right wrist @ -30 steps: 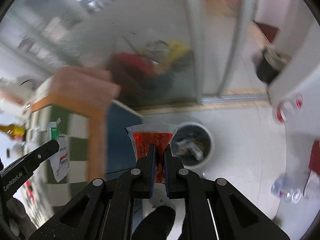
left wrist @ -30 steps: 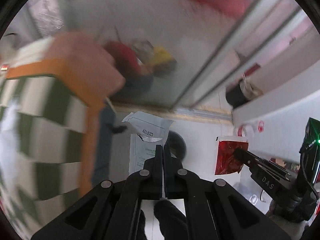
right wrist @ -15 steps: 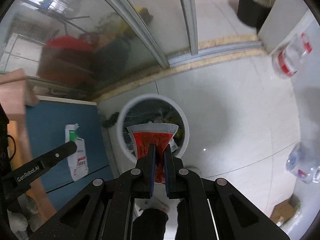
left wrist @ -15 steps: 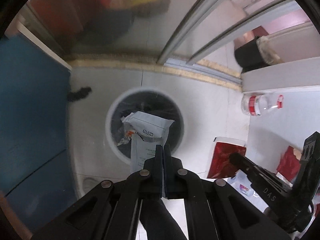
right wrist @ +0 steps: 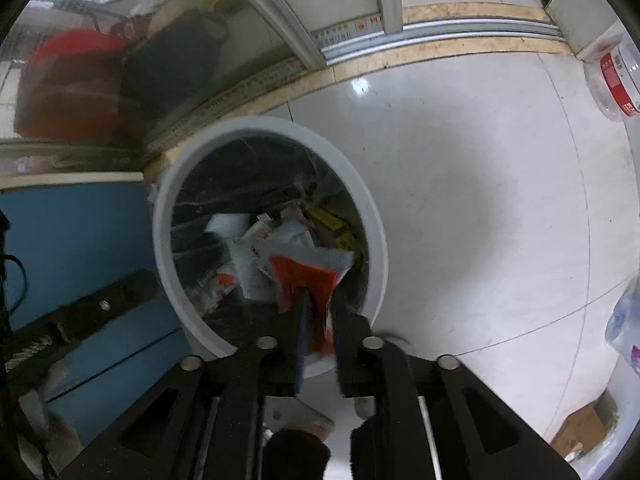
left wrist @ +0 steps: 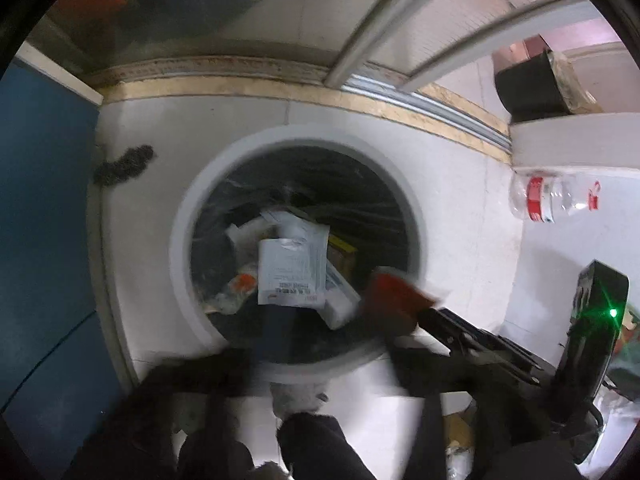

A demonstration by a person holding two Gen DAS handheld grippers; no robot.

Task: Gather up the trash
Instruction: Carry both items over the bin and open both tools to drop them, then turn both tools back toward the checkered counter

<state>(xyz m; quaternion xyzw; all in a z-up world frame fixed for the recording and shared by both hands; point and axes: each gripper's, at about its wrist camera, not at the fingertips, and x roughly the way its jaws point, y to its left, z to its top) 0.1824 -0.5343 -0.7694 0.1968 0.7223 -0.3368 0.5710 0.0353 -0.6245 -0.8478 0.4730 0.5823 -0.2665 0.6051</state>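
A white round bin (left wrist: pixel 416 232) with a black liner stands on the floor right under both grippers and holds several wrappers and papers. My left gripper (left wrist: pixel 304 372) is open, its blurred fingers spread wide and still opening above the near rim. A white printed wrapper (left wrist: pixel 290 272) lies loose inside the bin, clear of them. My right gripper (right wrist: pixel 320 304) hangs over the bin (right wrist: pixel 372 240) with its jaws opening. A red sauce packet (right wrist: pixel 308 280) still sits between them, leaning on the left pad with a gap at the right one. The left gripper's finger (right wrist: pixel 80 320) shows blurred at the left.
A blue panel (left wrist: pixel 44 240) stands left of the bin. A glass sliding door with a metal track (right wrist: pixel 440 32) runs behind it. A clear bottle with a red label (left wrist: pixel 552 200) lies to the right, a black bucket (left wrist: pixel 528 84) beyond. Another bottle (right wrist: pixel 624 320) and cardboard (right wrist: pixel 576 432) lie at right.
Both grippers have sunk toward the bin. The left jaws went from shut to wide apart and the white wrapper dropped into the bin. The right jaws have parted around the red packet.
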